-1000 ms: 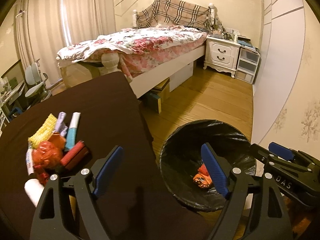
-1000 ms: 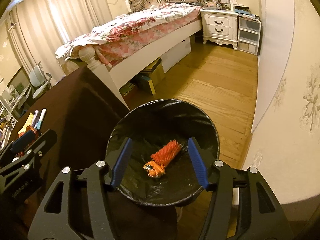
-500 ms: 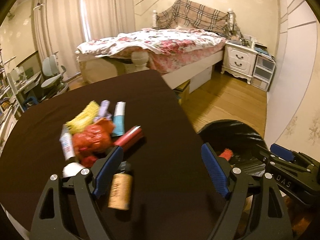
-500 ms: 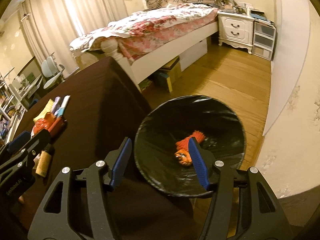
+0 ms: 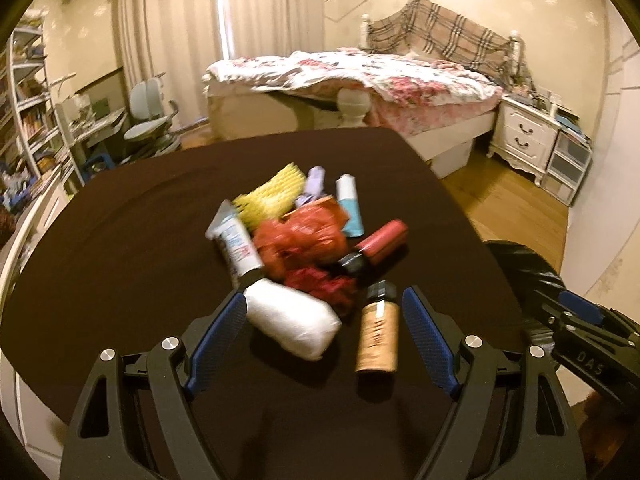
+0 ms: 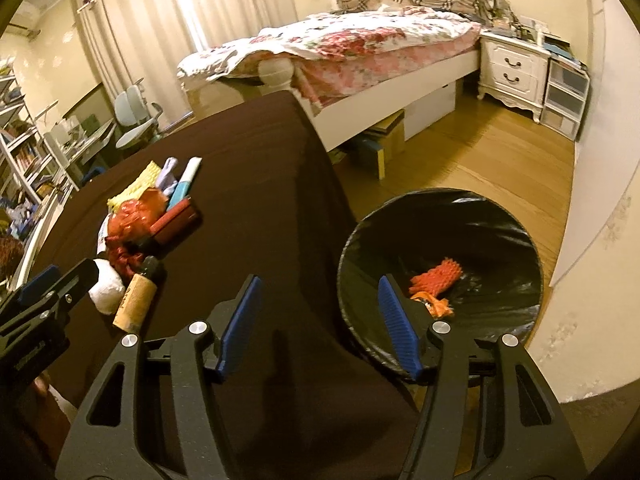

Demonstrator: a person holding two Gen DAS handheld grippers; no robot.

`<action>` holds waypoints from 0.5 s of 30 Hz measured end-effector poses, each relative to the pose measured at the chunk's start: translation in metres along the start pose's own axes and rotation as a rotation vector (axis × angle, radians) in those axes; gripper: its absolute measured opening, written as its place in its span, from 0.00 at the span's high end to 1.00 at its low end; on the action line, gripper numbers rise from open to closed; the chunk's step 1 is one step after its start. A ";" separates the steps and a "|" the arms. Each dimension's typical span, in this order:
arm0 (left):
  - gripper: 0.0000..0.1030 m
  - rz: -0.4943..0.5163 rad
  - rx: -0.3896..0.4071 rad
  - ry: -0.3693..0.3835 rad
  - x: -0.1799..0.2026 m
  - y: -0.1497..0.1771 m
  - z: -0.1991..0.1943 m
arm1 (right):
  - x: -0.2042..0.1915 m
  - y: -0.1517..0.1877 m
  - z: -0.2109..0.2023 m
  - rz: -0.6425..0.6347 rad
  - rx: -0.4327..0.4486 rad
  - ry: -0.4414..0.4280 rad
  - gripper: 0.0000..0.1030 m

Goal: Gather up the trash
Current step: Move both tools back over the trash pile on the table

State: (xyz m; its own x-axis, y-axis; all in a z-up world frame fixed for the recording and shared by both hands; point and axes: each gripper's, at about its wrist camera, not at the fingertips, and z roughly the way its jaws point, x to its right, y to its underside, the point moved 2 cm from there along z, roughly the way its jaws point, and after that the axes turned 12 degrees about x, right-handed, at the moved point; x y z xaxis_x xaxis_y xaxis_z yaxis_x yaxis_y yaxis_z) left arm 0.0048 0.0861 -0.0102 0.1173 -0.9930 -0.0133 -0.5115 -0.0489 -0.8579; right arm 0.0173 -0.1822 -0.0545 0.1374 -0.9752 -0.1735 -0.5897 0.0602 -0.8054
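Background: bed with floral quilt point(image 5: 360, 76), plaid blanket point(image 5: 444, 42) over headboard. White two-drawer nightstand point(image 5: 524, 136) beside it. Pale office chair point(image 5: 150, 120) by cream curtains point(image 5: 176, 32). Wood plank floor point(image 6: 492, 168).

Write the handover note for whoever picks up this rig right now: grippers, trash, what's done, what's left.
Left gripper: open, empty, over the near end of the trash pile on the brown table.
Right gripper: open, empty, between table edge and bin.
Done: an orange net and a small orange scrap lie in the bin.
Left: the whole pile, including the white bundle and tan bottle nearest the left gripper.
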 end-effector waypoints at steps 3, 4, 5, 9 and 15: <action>0.22 -0.023 -0.032 -0.007 -0.009 0.006 0.009 | -0.006 0.004 0.003 -0.008 -0.011 -0.006 0.39; 0.22 -0.026 -0.039 -0.007 -0.010 0.007 0.011 | -0.007 0.004 0.004 -0.012 -0.015 -0.008 0.39; 0.22 -0.030 -0.047 -0.009 -0.012 0.010 0.013 | -0.009 0.006 0.004 -0.016 -0.018 -0.009 0.39; 0.22 -0.041 -0.079 -0.020 -0.020 0.016 0.021 | -0.013 0.009 0.006 -0.027 -0.026 -0.014 0.39; 0.22 -0.065 -0.104 -0.039 -0.040 0.026 0.020 | -0.022 0.012 0.009 -0.040 -0.037 -0.023 0.39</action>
State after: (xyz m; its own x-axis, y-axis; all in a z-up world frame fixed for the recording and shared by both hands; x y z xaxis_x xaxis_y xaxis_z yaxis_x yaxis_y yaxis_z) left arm 0.0044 0.1269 -0.0421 0.1855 -0.9825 0.0192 -0.5867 -0.1264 -0.7999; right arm 0.0143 -0.1586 -0.0654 0.1795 -0.9714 -0.1553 -0.6123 0.0133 -0.7905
